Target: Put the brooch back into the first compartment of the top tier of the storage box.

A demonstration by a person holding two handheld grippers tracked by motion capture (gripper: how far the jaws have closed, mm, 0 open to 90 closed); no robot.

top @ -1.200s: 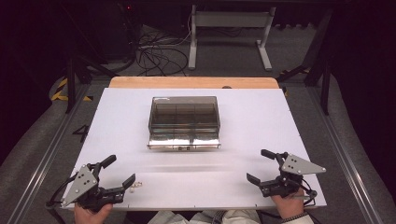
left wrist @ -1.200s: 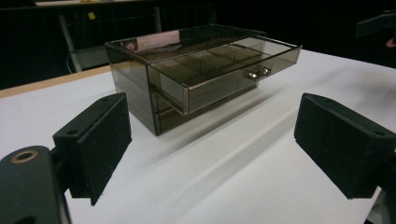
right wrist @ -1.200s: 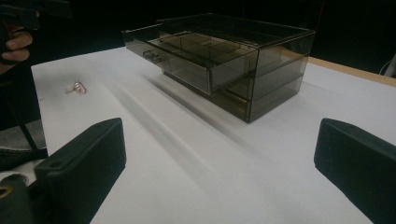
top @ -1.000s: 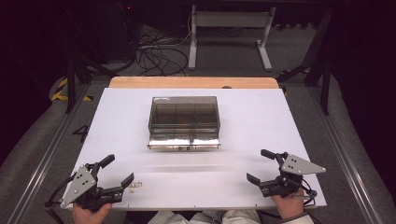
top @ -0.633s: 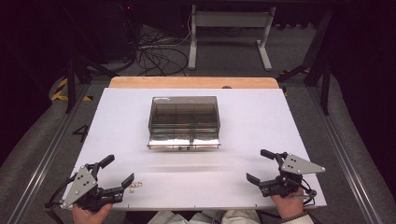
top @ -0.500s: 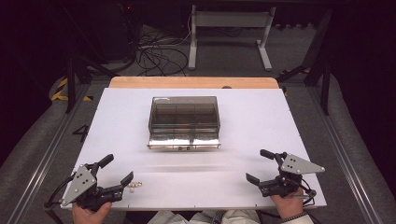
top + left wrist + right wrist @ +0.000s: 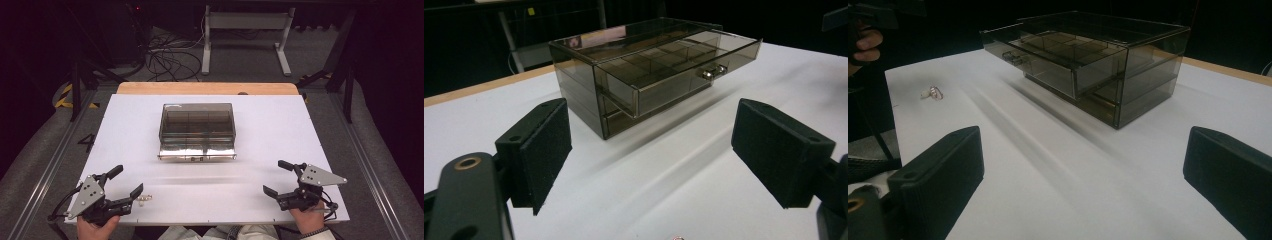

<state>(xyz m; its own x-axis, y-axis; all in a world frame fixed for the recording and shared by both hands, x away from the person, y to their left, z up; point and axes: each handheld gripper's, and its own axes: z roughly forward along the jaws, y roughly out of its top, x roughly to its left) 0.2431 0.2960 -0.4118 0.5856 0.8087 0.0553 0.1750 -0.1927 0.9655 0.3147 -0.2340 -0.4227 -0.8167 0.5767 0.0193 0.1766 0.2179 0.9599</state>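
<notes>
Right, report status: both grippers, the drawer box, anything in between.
Left gripper open, right gripper open, both empty at near edge. Drawer box mid-table, top drawer pulled out. Small ring by left jaws; path unobstructed.

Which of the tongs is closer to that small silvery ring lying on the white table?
Left. The left tongs sit open right beside the small silvery ring, near the white table's front left edge. The right tongs, also open, rest far across at the front right.
</notes>
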